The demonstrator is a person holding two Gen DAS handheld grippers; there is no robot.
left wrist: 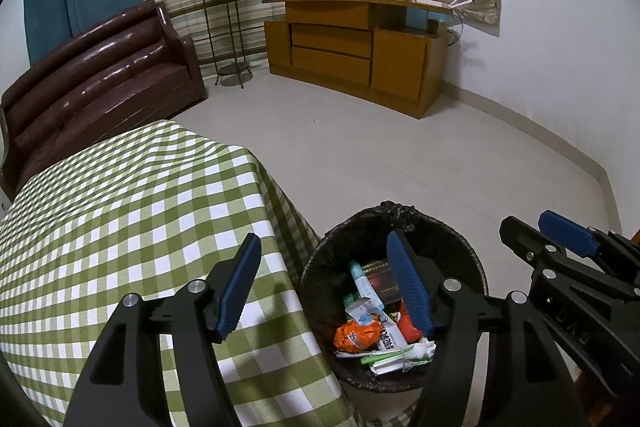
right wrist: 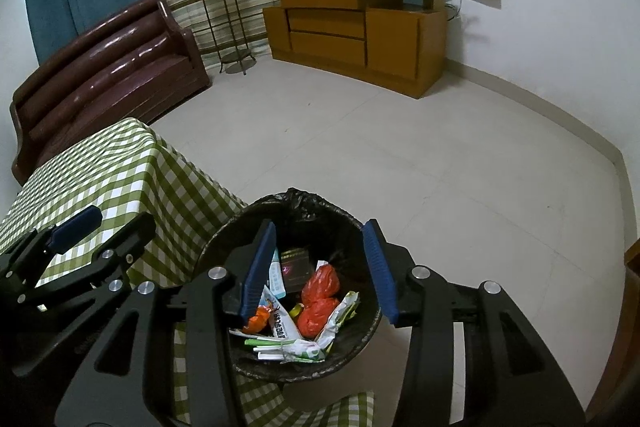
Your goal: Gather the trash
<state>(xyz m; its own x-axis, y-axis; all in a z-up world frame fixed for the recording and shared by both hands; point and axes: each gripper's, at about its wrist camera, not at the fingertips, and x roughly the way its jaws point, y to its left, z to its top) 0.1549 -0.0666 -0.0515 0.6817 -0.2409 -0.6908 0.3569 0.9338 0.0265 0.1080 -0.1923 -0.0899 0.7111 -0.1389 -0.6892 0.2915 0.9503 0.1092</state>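
The trash bin (right wrist: 356, 323) stands on the floor, just beside the corner of the table (left wrist: 120, 227) with the green checked cloth. It has a black bag inside. Lots of trash (right wrist: 304, 311) is already in there: orange wrappers, a white packet, a dark little box and some green and white sticks.

The left gripper (left wrist: 326, 287) hangs over the table's edge and the bin's near rim. Its two blue fingers are spread apart and hold nothing. The right gripper (right wrist: 320, 271) hangs right over the bin. Its fingers are spread too, with nothing pinched between them.

The part of the table top I can see has no trash on it. The floor looks clean as well. So I think the job is nearly finished, or all done. Some of the table is hidden from me, so there might be a bit more to pick up.
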